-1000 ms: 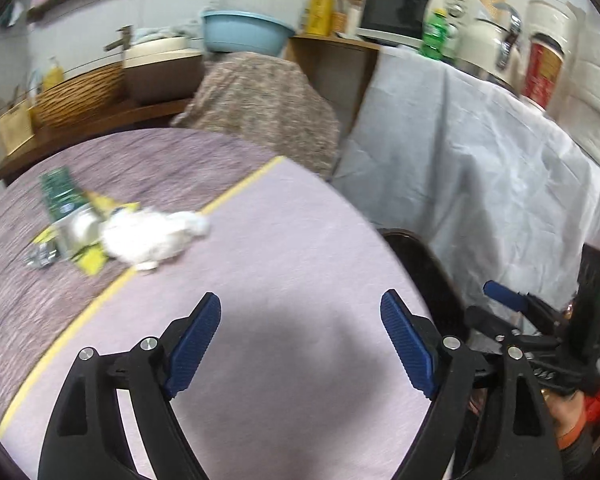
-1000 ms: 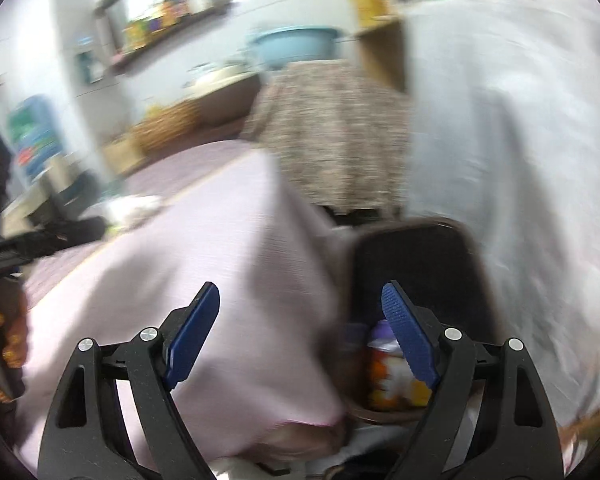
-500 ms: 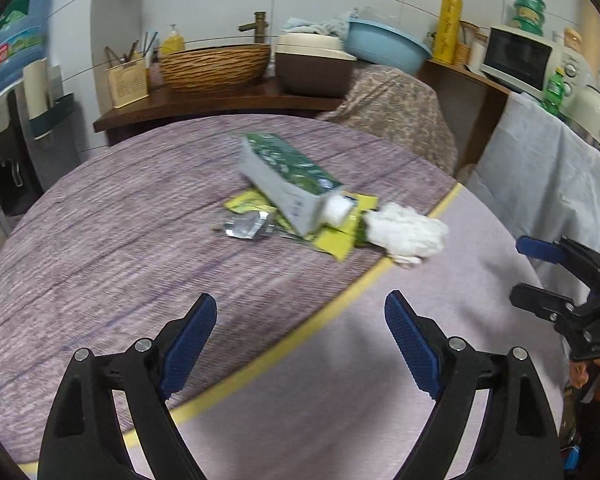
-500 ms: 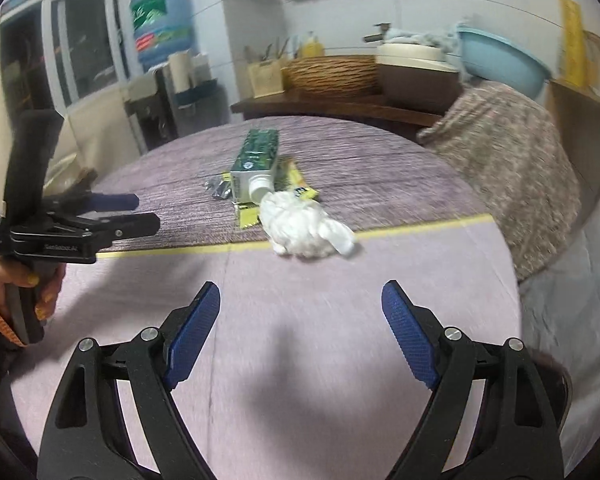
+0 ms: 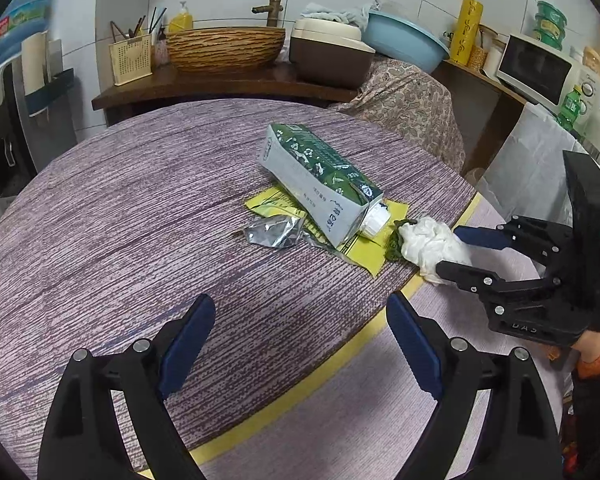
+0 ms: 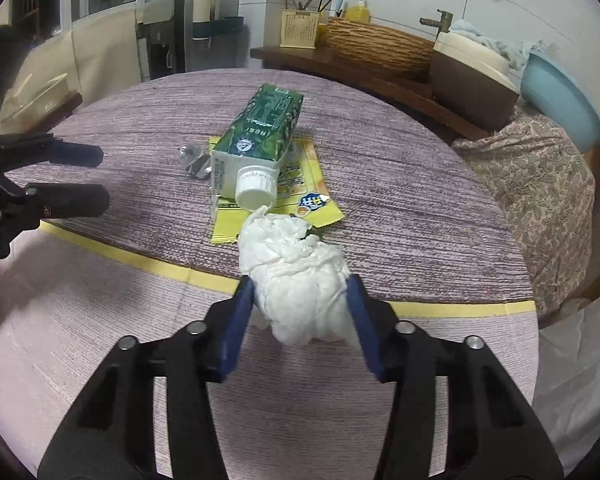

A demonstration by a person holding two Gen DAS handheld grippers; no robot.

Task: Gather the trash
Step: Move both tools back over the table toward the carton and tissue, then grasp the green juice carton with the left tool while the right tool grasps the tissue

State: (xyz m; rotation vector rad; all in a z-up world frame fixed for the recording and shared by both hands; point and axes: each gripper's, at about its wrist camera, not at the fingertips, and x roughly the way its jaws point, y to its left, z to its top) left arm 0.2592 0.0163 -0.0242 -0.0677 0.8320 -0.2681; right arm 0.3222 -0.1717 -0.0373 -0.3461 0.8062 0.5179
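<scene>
The right claw [image 6: 300, 312] is closing on the wad of white tissue [image 6: 296, 276], its blue pads [image 6: 236, 320] pressed against the wad's two sides, down at the near edge of the round bench [image 6: 400, 184] where a yellow tape line [image 6: 160, 266] crosses the cloth. The left claw [image 5: 300, 344] hangs above the bench with its jaws spread wide and nothing between them, well apart from the litter. Past the tissue lies a green and white carton [image 6: 260, 144] on its side, its white cap [image 6: 254, 186] pointing toward the tissue and almost touching it. Under the carton sits a flat yellow wrapper [image 6: 308, 200], and just beside the carton, on the side toward the left claw, is a crumpled silver foil scrap [image 5: 274, 232]. A bit of something dark green [image 5: 394, 242] peeks out where the tissue meets the wrapper. Behind the bench a wooden shelf holds a woven basket [image 5: 224, 48], and a pale blue basin [image 5: 404, 44] rests on a patterned cloth
</scene>
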